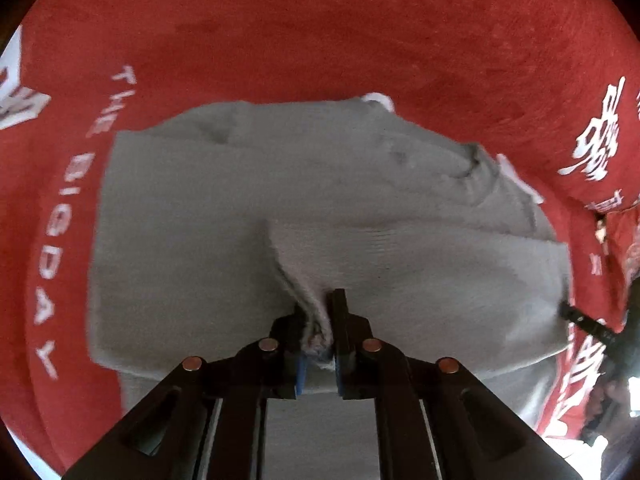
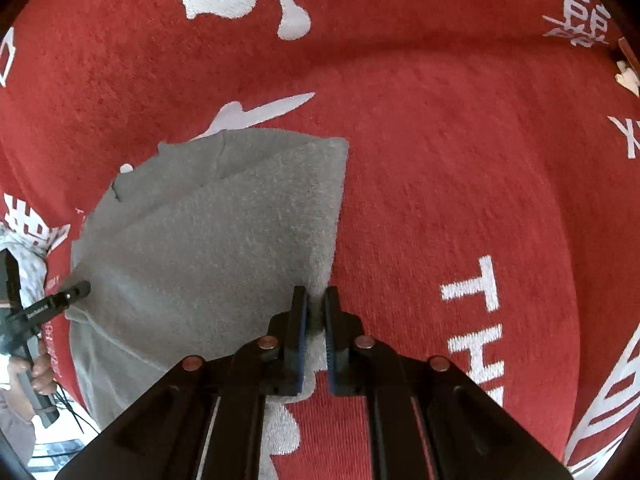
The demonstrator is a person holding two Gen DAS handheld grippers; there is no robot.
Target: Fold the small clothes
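A small grey knit garment (image 1: 248,208) lies partly folded on the red cloth; it also shows in the right wrist view (image 2: 208,240). My left gripper (image 1: 318,308) is shut on a bunched edge of the grey garment, which rises in a ridge between the fingers. My right gripper (image 2: 316,300) is shut on the garment's right edge near a corner. The left gripper's finger (image 2: 68,296) shows at the garment's left edge in the right wrist view. The right gripper's finger (image 1: 580,320) shows at the garment's right edge in the left wrist view.
A red fleecy cloth (image 2: 440,160) with white printed letters and characters covers the whole surface under the garment. The person's hand (image 2: 36,364) holding the left gripper shows at the far left.
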